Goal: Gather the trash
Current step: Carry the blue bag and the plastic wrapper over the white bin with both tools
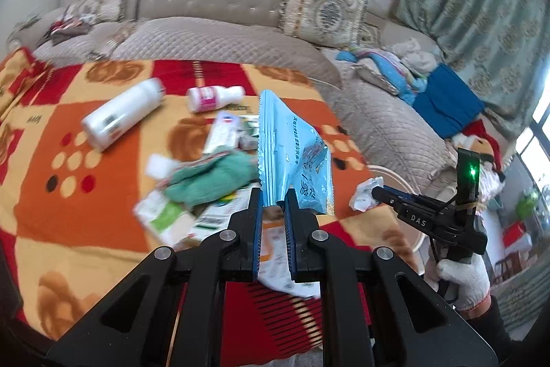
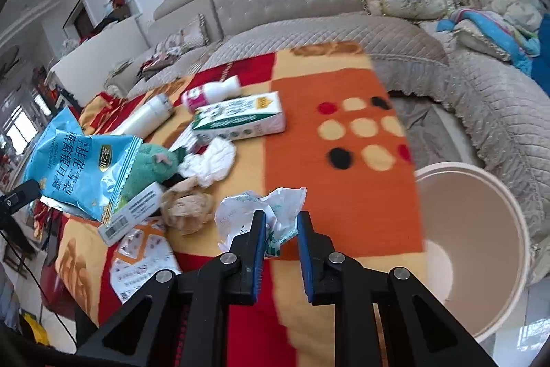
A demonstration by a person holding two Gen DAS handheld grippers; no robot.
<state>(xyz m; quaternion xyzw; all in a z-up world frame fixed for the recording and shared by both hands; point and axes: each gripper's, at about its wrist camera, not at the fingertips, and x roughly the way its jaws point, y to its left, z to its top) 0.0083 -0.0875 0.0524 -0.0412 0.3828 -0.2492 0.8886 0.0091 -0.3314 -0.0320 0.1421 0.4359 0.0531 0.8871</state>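
Note:
My left gripper (image 1: 274,198) is shut on a shiny blue snack bag (image 1: 292,153) and holds it upright above the blanket-covered table; the bag also shows in the right wrist view (image 2: 82,167). My right gripper (image 2: 282,219) is shut on a crumpled white wrapper with green print (image 2: 264,212), held just above the table's near edge; in the left wrist view the wrapper (image 1: 366,193) sits at the right gripper's tip. A round beige trash bin (image 2: 481,250) stands on the floor right of the table.
On the red and orange blanket (image 2: 343,98) lie a white roll (image 1: 123,114), a small pink-labelled bottle (image 1: 213,97), a green-white carton (image 2: 240,119), a green cloth (image 1: 209,177), crumpled tissues (image 2: 209,164), a brown paper ball (image 2: 187,207) and flat packets. A grey sofa (image 1: 213,33) runs behind.

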